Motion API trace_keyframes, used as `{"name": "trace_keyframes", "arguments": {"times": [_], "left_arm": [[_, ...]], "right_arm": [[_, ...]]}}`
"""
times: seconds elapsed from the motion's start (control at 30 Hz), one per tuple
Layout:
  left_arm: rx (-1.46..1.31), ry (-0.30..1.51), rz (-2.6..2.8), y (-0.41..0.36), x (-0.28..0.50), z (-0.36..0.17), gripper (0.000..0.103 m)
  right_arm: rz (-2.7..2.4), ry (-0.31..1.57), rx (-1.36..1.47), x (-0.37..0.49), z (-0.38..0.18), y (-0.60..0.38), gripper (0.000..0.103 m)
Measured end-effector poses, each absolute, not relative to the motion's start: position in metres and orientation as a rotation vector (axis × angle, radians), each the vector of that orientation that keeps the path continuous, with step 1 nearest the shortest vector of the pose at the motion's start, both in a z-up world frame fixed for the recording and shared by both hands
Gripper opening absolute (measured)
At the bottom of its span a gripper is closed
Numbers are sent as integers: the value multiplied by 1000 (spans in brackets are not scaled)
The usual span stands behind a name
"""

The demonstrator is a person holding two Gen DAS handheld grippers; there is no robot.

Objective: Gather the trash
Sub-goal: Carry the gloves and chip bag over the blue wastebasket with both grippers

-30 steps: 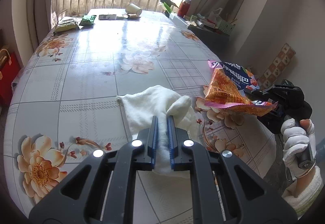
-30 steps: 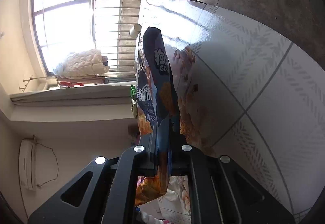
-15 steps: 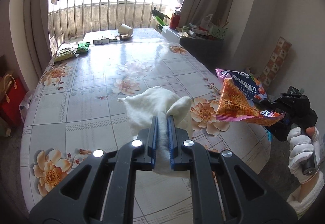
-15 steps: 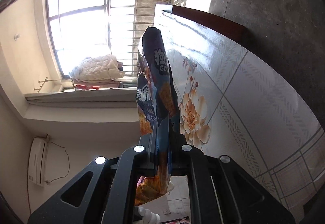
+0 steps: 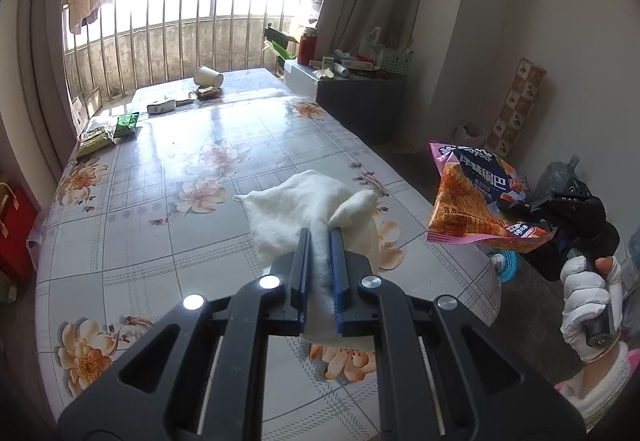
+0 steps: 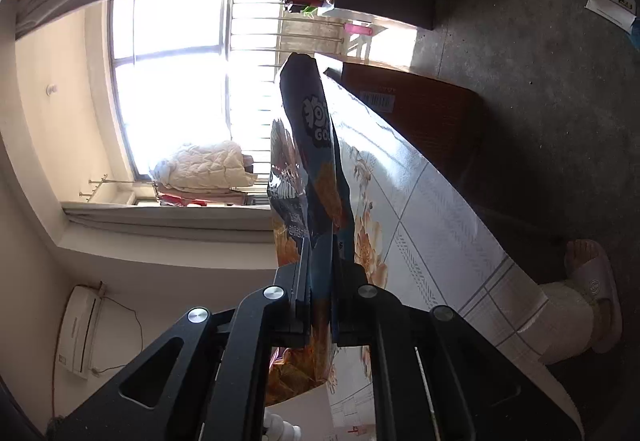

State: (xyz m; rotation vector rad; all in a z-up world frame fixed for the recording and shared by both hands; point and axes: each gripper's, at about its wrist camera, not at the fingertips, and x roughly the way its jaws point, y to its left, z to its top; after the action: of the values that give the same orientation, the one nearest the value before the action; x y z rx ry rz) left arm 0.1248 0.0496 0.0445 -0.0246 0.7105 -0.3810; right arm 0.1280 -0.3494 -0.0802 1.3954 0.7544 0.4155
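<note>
Clamping a crumpled white cloth between its blue-lined jaws, my left gripper holds it up over the near end of the long table with the glossy flower-print cover. My right gripper is closed just as tightly on a crinkled snack bag, orange and dark blue with pink sealed edges, and carries it in the air off the table's right edge, clear of the cover. The bag's top reads roughly "Goyaer", with large white Chinese characters beneath it that I cannot make out for sure; in the right wrist view only "GO" shows on its dark face. The bag is flattened and pictures ridged orange chips. My white-gloved right hand grips the handle. At the table's far end lie a tipped white paper cup, a small flat box and two green wrappers, all well apart from the cloth.
</note>
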Motion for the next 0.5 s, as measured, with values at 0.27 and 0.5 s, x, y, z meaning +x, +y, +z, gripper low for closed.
{"name": "trace_keyframes", "arguments": {"times": [0.27,0.5], "left_arm": [[40,704,-542,-18,137,58,8],[88,728,-690,-93,147,59,8]], "right_arm": [[154,574,1326,60,-62,-441,7],[-57,456,1367,-5,-75,-520,7]]}}
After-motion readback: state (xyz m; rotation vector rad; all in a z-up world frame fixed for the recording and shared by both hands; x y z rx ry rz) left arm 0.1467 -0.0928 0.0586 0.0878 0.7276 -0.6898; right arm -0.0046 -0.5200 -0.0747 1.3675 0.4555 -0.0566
